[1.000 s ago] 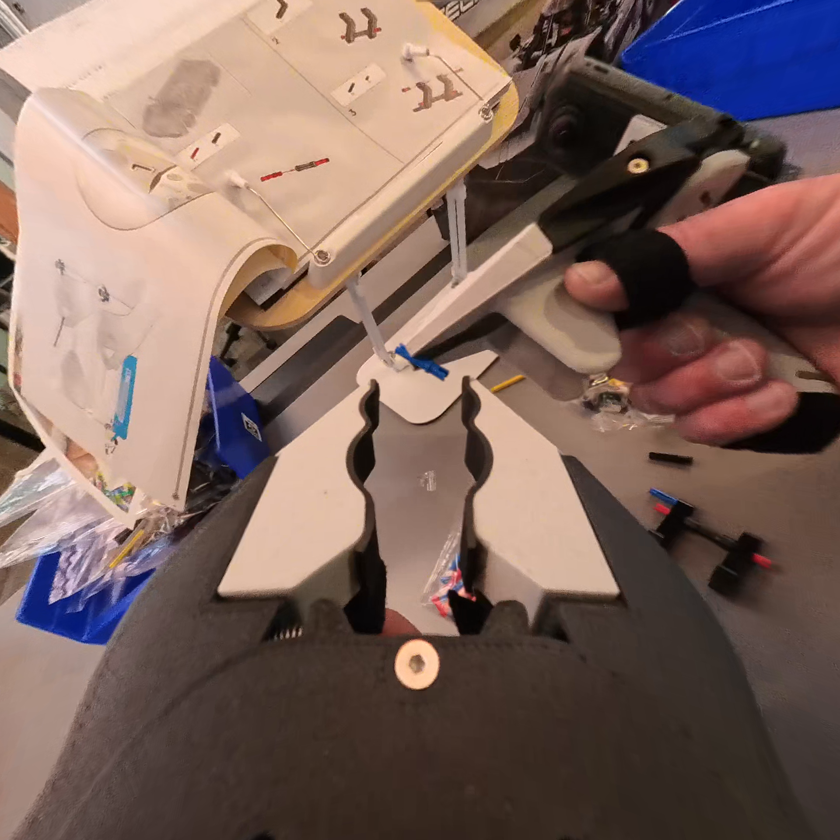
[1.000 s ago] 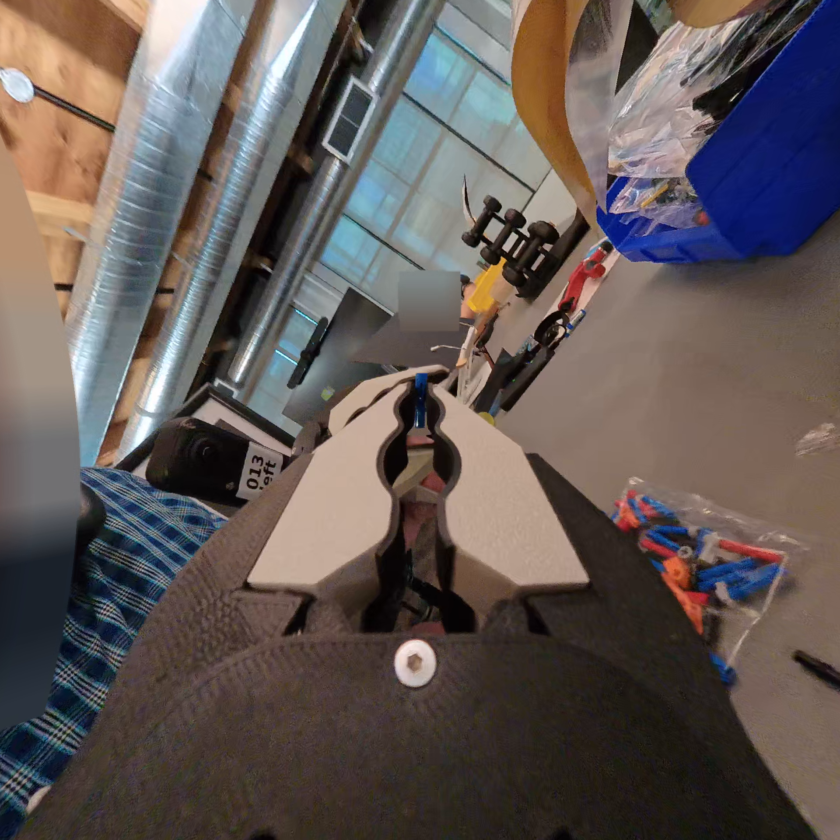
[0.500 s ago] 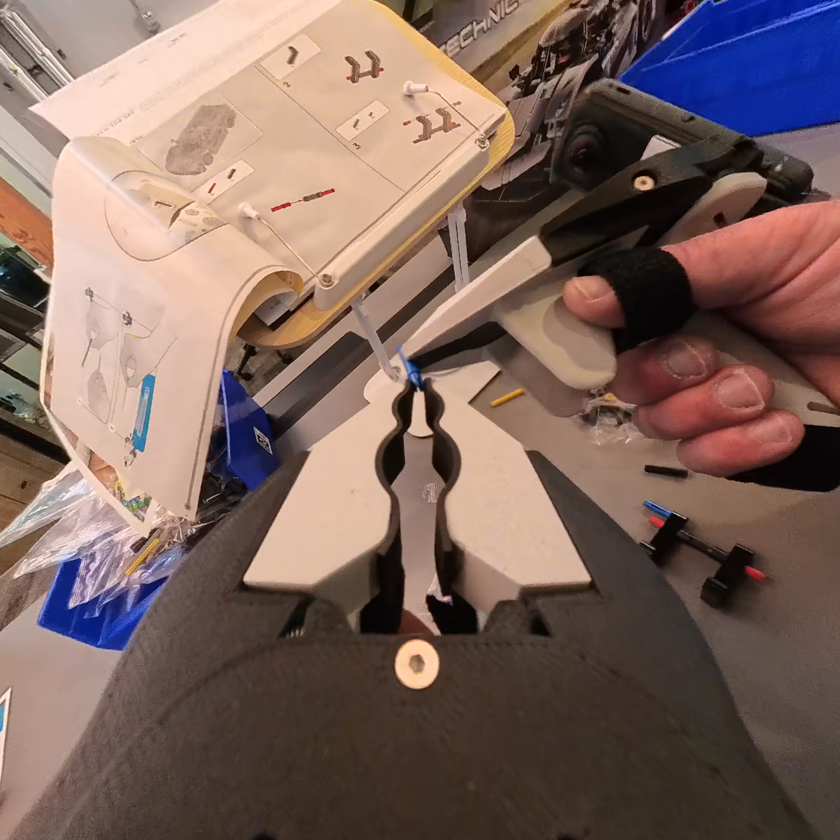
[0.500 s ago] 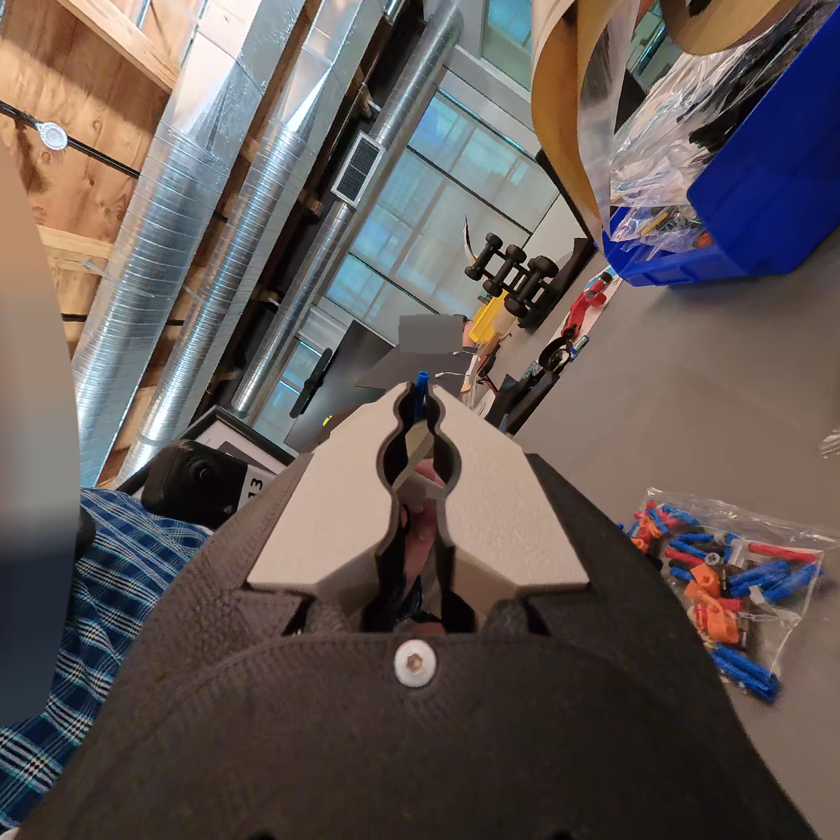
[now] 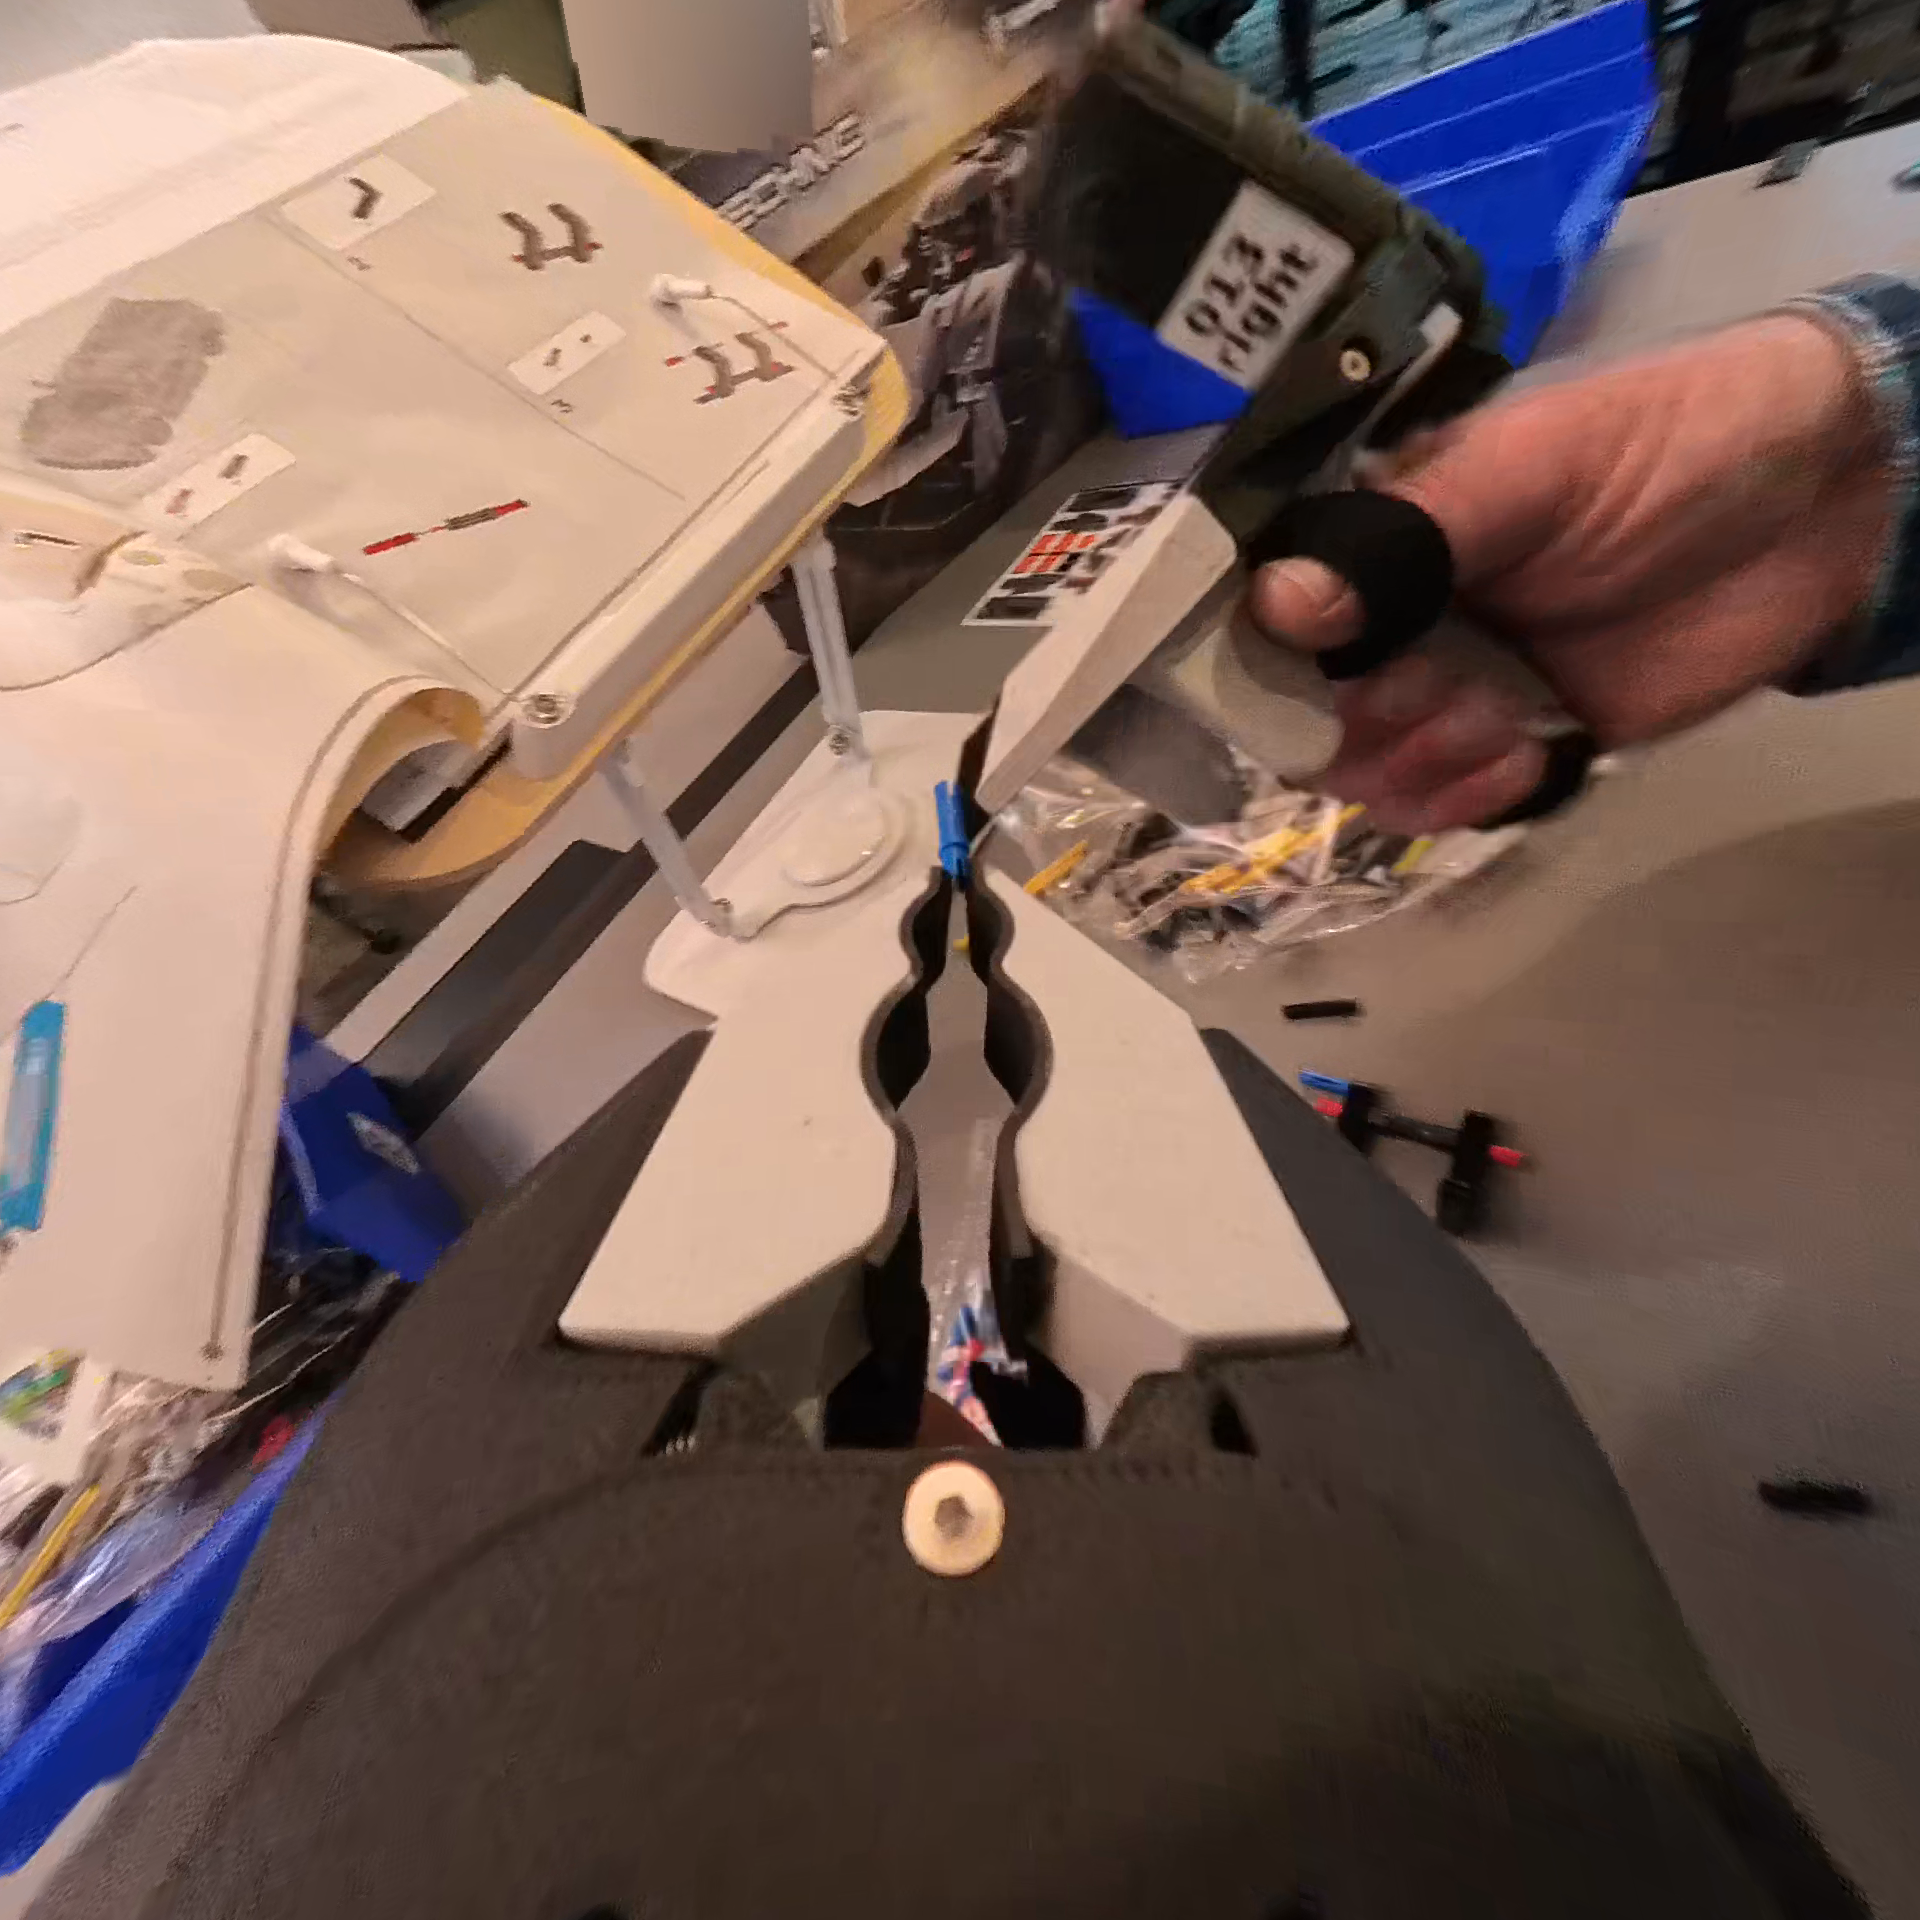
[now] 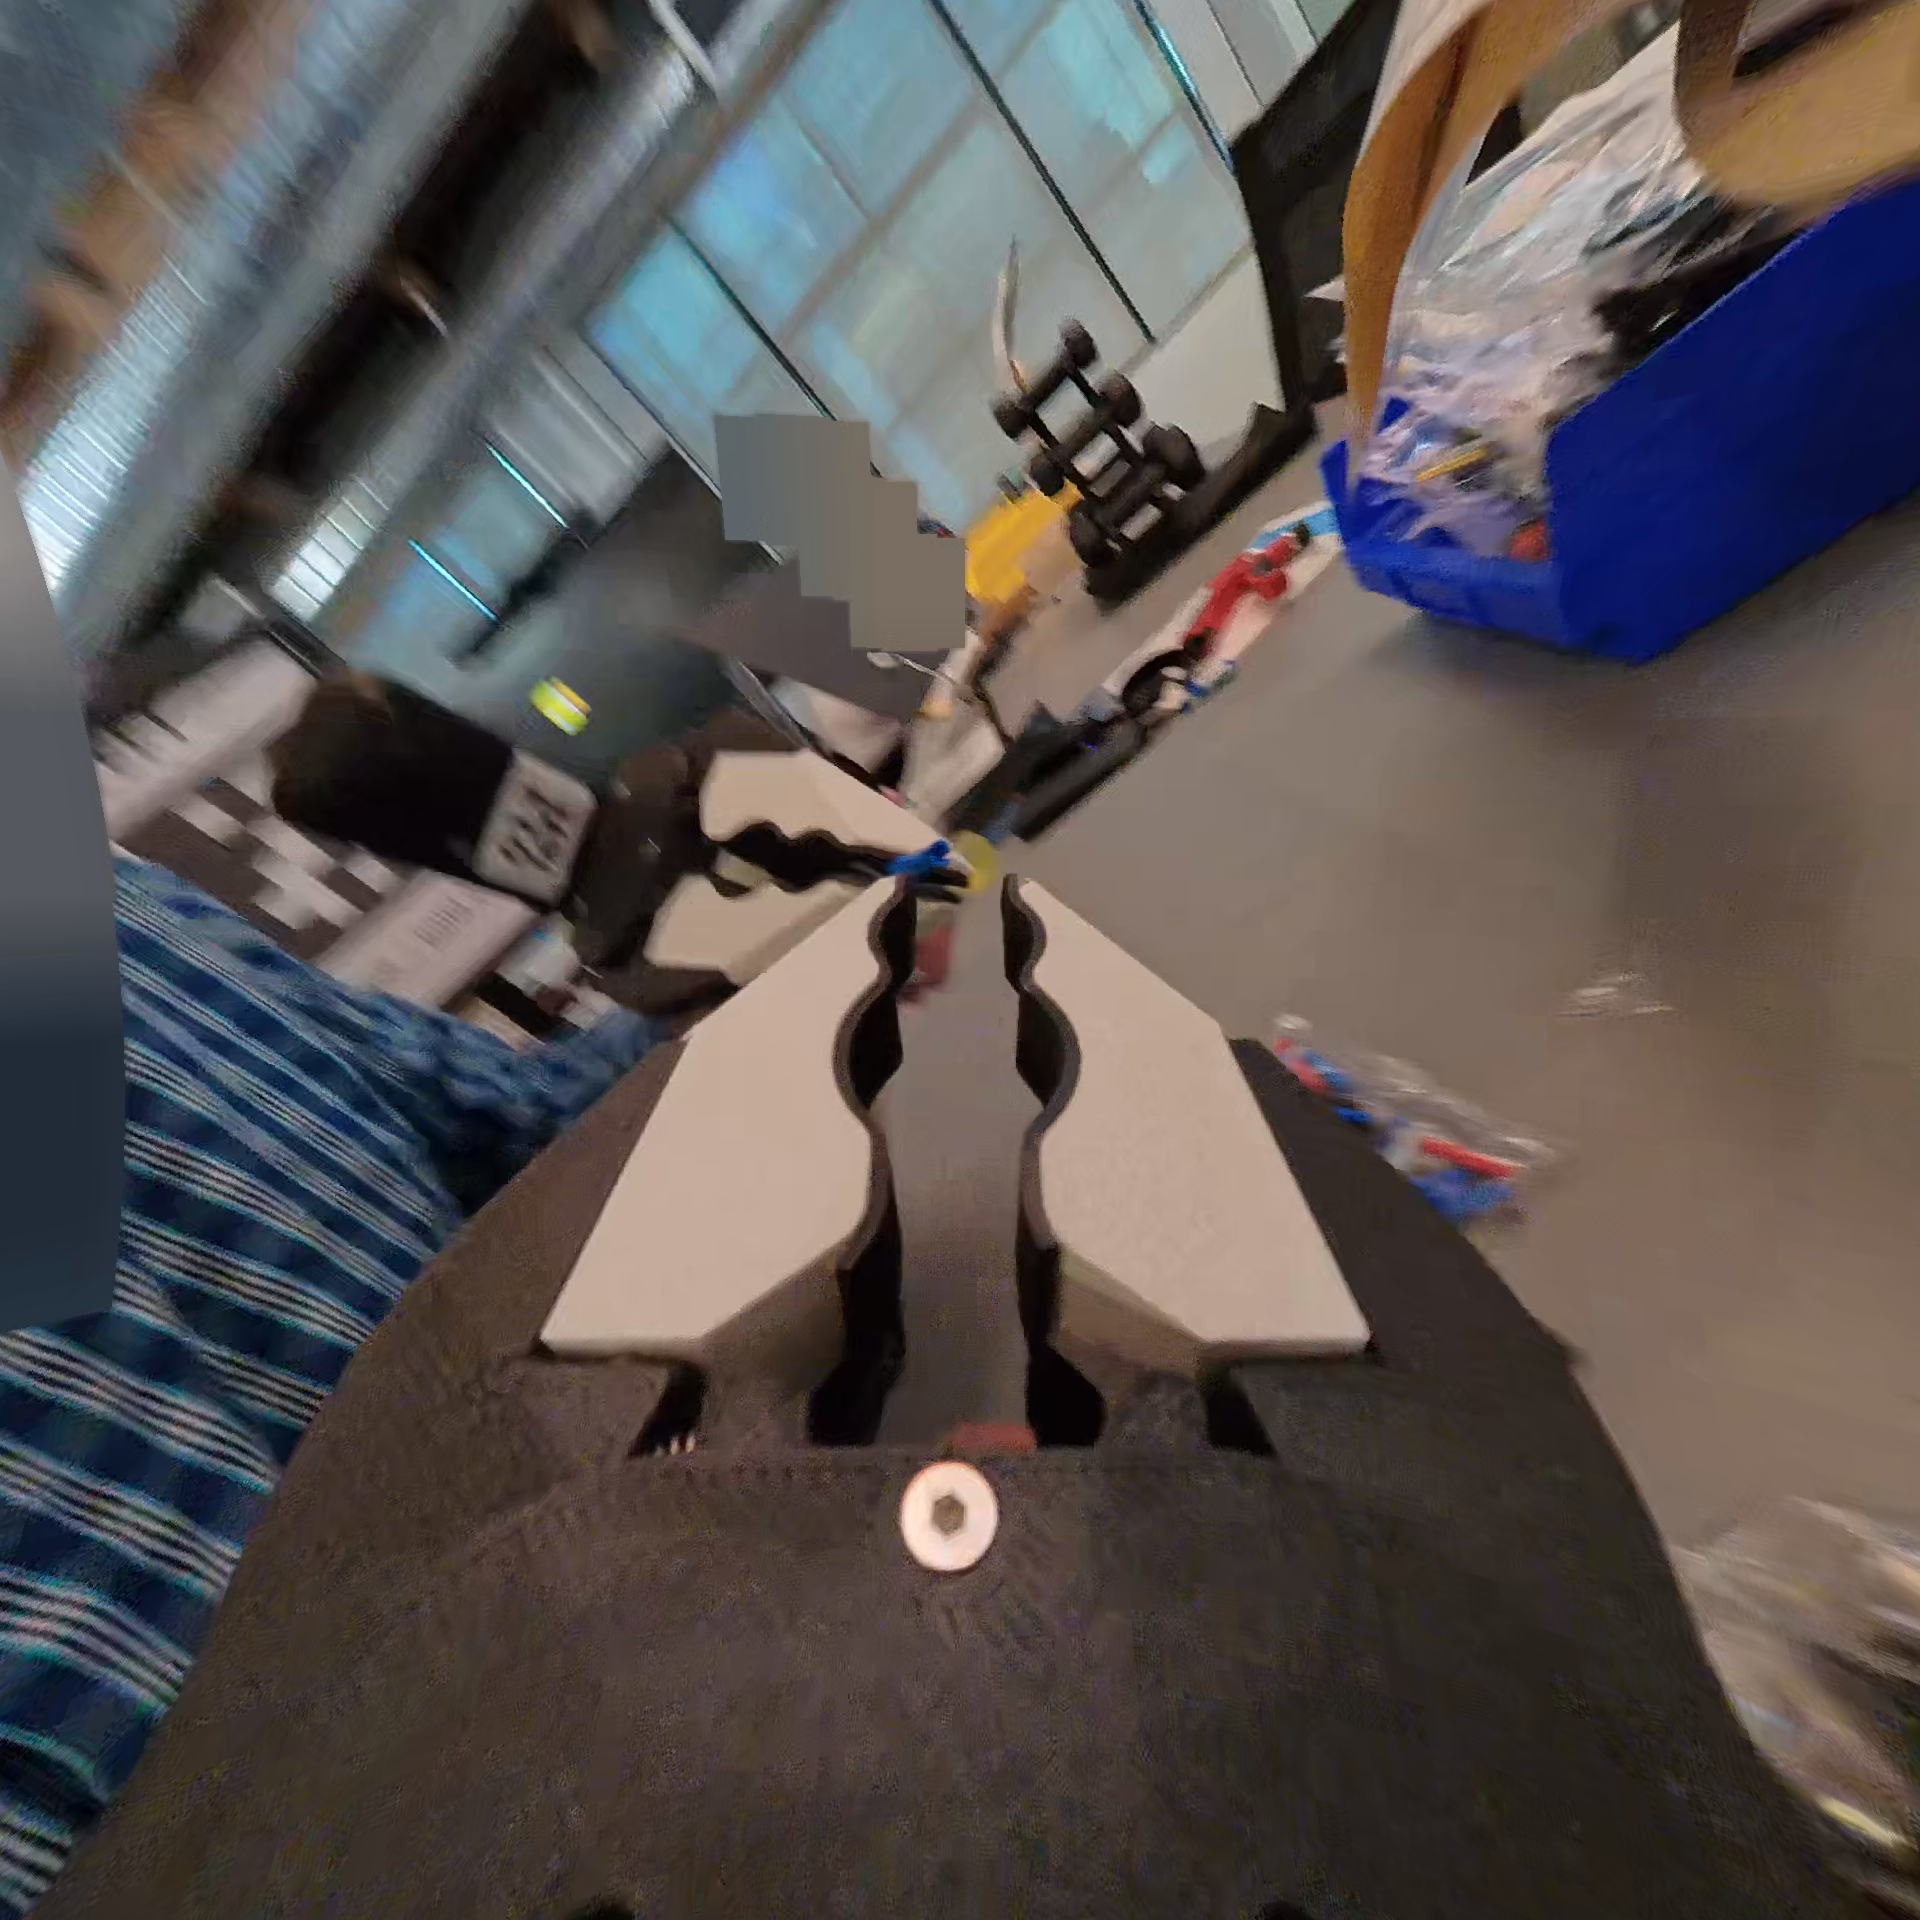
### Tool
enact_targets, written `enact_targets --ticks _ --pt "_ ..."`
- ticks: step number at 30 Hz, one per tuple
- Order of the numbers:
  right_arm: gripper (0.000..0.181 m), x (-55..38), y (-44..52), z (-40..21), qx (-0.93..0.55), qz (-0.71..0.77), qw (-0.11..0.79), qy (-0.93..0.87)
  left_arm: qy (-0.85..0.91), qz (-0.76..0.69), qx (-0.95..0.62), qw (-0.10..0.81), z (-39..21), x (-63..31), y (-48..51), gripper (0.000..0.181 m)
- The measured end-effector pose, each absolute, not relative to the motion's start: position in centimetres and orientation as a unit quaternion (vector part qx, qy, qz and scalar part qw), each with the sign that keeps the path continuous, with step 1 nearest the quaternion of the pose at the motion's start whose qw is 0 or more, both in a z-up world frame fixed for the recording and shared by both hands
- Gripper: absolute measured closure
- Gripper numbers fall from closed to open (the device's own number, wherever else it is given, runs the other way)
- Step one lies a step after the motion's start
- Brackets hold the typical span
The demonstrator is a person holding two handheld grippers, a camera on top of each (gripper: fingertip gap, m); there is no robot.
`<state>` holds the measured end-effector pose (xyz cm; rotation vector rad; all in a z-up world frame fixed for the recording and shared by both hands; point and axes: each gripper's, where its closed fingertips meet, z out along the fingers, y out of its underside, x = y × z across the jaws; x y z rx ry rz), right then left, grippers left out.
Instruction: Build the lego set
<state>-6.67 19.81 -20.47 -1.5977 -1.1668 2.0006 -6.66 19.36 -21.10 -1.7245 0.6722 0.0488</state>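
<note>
Left gripper (image 5: 958, 883) pinches the blue pin (image 5: 949, 819); right gripper (image 6: 954, 899) gapes slightly, empty. Blue bin (image 6: 1704, 499) brims with bagged parts.

Dumbbell rack (image 6: 1101, 457) by windows (image 6: 831, 208); silver duct (image 6: 94, 343) overhead; grey table (image 6: 1558, 831)

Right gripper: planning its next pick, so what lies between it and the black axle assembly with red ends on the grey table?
In the left wrist view, between the right gripper and the black axle assembly: a clear bag of small parts, a loose black pin.
</note>
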Motion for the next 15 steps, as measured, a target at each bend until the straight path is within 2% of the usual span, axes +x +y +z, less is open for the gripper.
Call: enact_targets --ticks 3,7,11,15 --pt "0.165 -5.9 20.5 -20.8 -0.539 0.573 0.273 -0.554 0.296 -0.014 -0.752 0.589 -20.9 -6.5 19.2 0.180" --pt "0.167 -5.4 20.2 -20.5 -0.447 0.403 0.370 -0.707 0.335 -0.040 -0.772 0.538 -22.1 -5.8 18.8 0.180" --pt "0.175 -5.4 19.2 -22.0 -0.379 0.283 0.386 -0.792 0.366 -0.055 -0.778 0.508 -22.8 -4.8 18.5 0.180" --pt "0.178 -5.3 18.9 -23.0 -0.355 0.232 0.392 -0.816 0.380 -0.061 -0.776 0.500 -23.1 -4.3 18.4 0.180"
